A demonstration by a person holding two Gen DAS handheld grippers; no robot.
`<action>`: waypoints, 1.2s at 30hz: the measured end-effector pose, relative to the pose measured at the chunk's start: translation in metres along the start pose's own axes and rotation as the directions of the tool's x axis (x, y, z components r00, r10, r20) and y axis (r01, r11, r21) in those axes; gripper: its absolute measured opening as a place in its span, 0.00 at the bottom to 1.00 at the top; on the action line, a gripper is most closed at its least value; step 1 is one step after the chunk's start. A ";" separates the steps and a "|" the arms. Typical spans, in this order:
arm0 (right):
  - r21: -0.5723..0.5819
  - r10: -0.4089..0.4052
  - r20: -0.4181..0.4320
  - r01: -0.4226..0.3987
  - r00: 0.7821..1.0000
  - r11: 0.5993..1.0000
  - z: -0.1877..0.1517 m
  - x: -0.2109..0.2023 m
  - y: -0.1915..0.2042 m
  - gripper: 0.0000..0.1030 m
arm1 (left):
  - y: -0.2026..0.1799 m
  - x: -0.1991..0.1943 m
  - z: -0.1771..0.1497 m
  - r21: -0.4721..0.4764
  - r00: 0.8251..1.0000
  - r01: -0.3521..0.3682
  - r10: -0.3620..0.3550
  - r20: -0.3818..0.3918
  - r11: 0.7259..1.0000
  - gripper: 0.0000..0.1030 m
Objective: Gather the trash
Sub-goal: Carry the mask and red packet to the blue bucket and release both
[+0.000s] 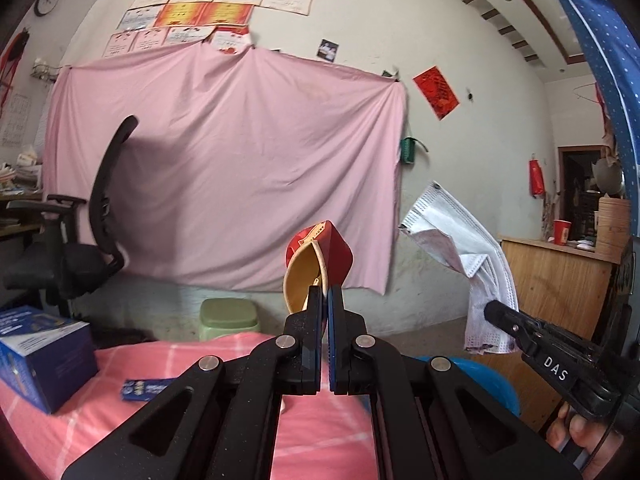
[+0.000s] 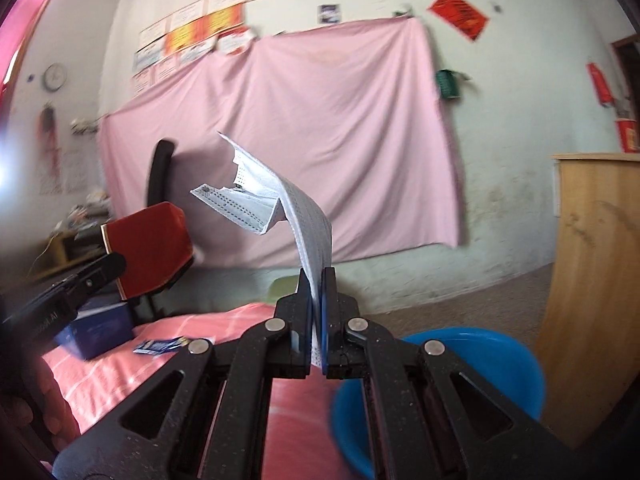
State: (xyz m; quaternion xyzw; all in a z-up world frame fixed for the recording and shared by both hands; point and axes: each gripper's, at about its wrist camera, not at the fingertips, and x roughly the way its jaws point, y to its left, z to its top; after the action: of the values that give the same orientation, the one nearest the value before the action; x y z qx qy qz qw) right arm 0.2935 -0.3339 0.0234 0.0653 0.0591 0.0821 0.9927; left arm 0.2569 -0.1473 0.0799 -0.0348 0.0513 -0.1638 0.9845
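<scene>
My left gripper (image 1: pixel 325 294) is shut on a crushed red paper cup (image 1: pixel 320 264) with a tan inside, held up in the air above the pink bed. It also shows in the right wrist view (image 2: pixel 150 246) at the left. My right gripper (image 2: pixel 317 276) is shut on a white face mask (image 2: pixel 276 204) that stands up from the fingers and folds over. In the left wrist view the mask (image 1: pixel 464 240) hangs from the right gripper (image 1: pixel 494 314) at the right. A blue basin (image 2: pixel 492 360) sits low, just right of the bed.
A blue box (image 1: pixel 44 360) and a small blue wrapper (image 1: pixel 146 389) lie on the pink checked bed (image 1: pixel 192 360). A black office chair (image 1: pixel 80 240), a green stool (image 1: pixel 228 318) and a wooden cabinet (image 2: pixel 596 280) stand around. A pink sheet (image 1: pixel 224 168) hangs on the wall.
</scene>
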 end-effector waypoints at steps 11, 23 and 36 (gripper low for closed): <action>0.083 -0.174 -0.012 0.175 0.985 0.981 -0.003 -0.029 -0.077 0.21 | -0.073 0.049 -0.015 0.026 0.985 0.144 -0.140 -0.101 0.989 0.01; 0.167 -0.185 -0.271 0.236 0.945 0.957 -0.036 0.008 -0.126 0.21 | -0.106 0.125 -0.053 -0.066 0.892 0.186 -0.197 -0.406 0.980 0.01; 0.225 -0.157 -0.411 0.267 0.898 0.937 -0.057 0.033 -0.149 0.27 | -0.104 0.155 -0.068 -0.140 0.801 0.159 -0.211 -0.561 0.977 0.01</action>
State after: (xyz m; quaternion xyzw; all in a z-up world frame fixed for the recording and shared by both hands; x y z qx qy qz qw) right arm 0.3416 -0.4671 -0.0566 0.1786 0.2712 -0.0254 0.9455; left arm 0.3615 -0.2999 0.0076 -0.0309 0.3476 -0.2596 0.9004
